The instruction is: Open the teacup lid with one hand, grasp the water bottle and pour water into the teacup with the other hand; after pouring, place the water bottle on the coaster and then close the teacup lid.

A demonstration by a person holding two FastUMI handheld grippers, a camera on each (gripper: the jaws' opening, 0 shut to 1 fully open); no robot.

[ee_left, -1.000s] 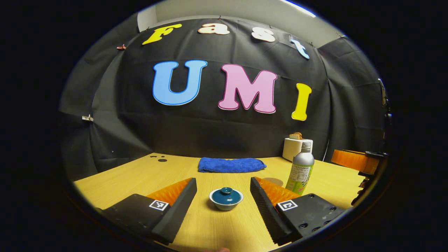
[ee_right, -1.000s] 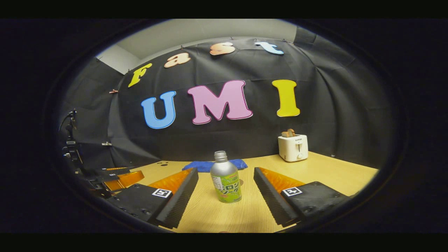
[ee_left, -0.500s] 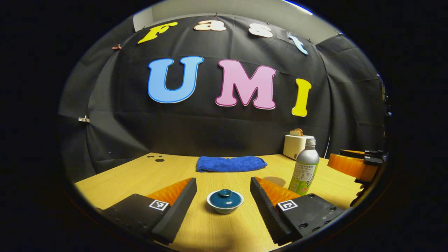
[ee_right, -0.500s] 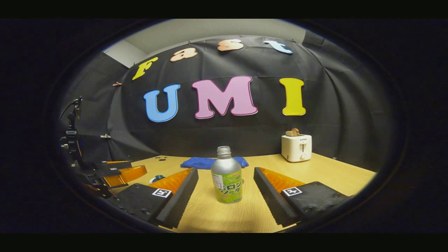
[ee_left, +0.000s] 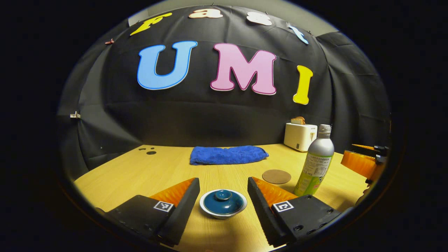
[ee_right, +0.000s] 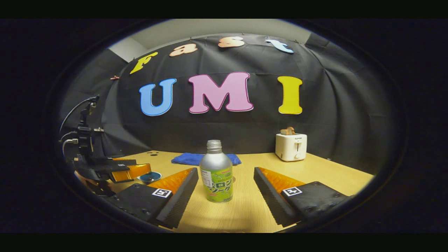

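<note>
While the lidded teacup [ee_left: 223, 203] now sits closer between the wide-open left hand-held gripper [ee_left: 223, 185], the bottle [ee_right: 216, 172] stands nearer the open, empty right hand-held gripper [ee_right: 225, 178] on the counter [ee_left: 147, 171].

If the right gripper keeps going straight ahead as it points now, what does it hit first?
Most likely the water bottle: it stands upright on the table between the open fingers of the right gripper, slightly left of centre. Depth is hard to judge.
</note>
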